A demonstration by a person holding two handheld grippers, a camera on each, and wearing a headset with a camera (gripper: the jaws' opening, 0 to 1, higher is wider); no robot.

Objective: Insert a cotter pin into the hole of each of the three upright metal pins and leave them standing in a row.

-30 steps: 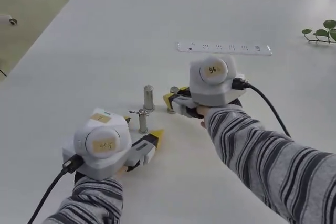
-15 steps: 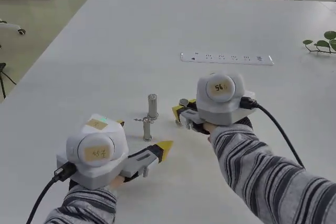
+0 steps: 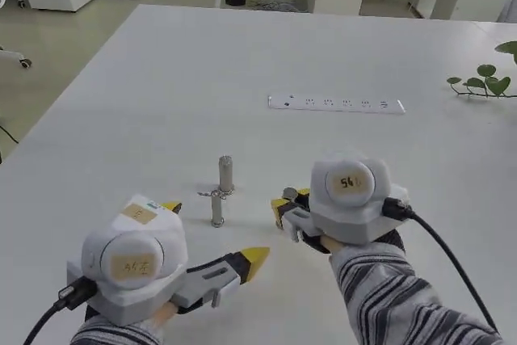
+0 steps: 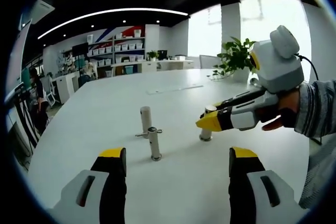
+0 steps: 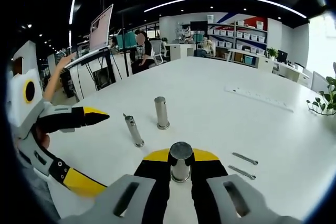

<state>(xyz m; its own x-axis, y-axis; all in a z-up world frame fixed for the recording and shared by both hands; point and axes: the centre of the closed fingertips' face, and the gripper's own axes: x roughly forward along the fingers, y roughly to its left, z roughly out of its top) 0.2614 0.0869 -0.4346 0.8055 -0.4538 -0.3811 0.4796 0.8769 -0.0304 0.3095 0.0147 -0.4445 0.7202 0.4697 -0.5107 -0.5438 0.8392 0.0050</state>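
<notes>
Right gripper view: right gripper (image 5: 180,159) jaws pinch one metal pin (image 5: 181,150) (left gripper (image 4: 177,153) gapes empty), so steady it upright for a cotter pin (image 5: 244,158).

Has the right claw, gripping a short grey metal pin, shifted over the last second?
Yes. The right claw, with its short grey metal pin, has backed away from the long white power strip, toward the near side.
</notes>
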